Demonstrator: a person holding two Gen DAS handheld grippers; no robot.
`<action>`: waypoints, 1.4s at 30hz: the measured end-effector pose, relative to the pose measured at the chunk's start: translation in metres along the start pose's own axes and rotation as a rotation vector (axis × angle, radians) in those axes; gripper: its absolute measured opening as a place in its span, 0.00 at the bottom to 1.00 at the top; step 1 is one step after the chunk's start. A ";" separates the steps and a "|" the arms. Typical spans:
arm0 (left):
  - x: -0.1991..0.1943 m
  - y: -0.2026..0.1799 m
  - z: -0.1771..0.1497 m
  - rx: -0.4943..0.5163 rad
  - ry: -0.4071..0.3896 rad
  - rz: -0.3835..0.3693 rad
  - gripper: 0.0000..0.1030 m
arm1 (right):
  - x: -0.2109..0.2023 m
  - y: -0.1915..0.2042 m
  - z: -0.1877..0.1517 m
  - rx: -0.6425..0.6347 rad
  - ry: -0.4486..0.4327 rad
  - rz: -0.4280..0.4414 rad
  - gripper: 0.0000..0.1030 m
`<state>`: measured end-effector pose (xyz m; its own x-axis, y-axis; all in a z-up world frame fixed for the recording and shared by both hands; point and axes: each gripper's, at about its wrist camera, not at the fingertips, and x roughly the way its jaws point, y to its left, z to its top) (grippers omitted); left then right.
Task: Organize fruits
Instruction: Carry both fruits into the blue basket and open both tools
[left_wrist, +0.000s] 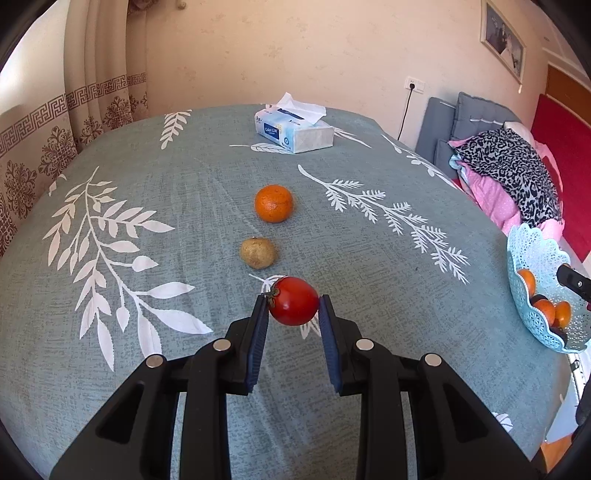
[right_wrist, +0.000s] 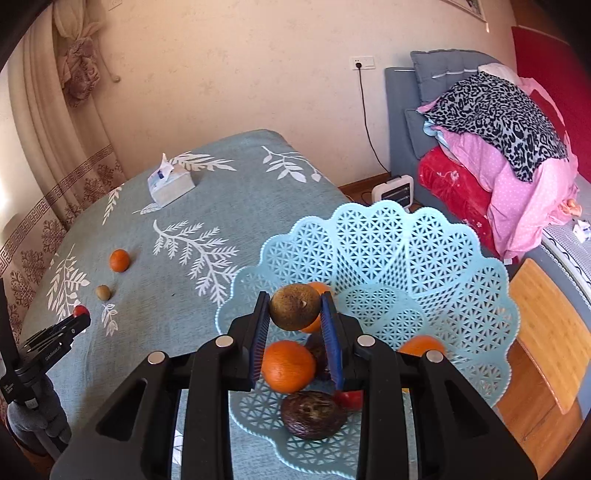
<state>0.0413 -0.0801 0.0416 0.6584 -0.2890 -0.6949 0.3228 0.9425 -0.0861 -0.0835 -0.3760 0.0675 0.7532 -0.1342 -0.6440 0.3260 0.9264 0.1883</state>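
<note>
Over the basket (right_wrist: 480, 295), right gripper (right_wrist: 295, 314) jaws clamped on a brown fruit (right_wrist: 294, 306); left gripper (left_wrist: 293, 306) jaws clamped on a tomato (left_wrist: 294, 301) over the tabletop (left_wrist: 184, 221).
Lower before letting go, aiming for bare mesh beyond the orange (right_wrist: 288, 365). Basket sits near the tabletop edge; open cloth lies left, where a mandarin (left_wrist: 274, 203) and a small brown fruit (left_wrist: 258, 252) wait.

We hold our left black two-finger gripper (left_wrist: 293, 306) low in the centre of its frame, angled downward, blue pads clamped on a glossy round red tomato (left_wrist: 294, 301). Our right black two-finger gripper (right_wrist: 294, 308) sits centre frame too, tilted down, pads pinching a dull brownish-green round fruit (right_wrist: 294, 306) from both sides. No hand or sleeve shows.
</note>
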 end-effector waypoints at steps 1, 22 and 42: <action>0.000 -0.003 0.000 0.004 0.001 -0.001 0.27 | 0.000 -0.005 -0.001 0.010 0.001 -0.005 0.28; 0.000 -0.095 0.009 0.171 0.007 -0.116 0.27 | -0.014 -0.054 -0.009 0.112 -0.063 -0.027 0.36; 0.014 -0.200 0.021 0.297 0.041 -0.356 0.27 | -0.027 -0.057 -0.013 0.075 -0.180 -0.083 0.36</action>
<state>0.0004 -0.2759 0.0640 0.4458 -0.5730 -0.6877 0.7085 0.6954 -0.1202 -0.1296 -0.4209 0.0646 0.8098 -0.2756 -0.5179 0.4276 0.8817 0.1995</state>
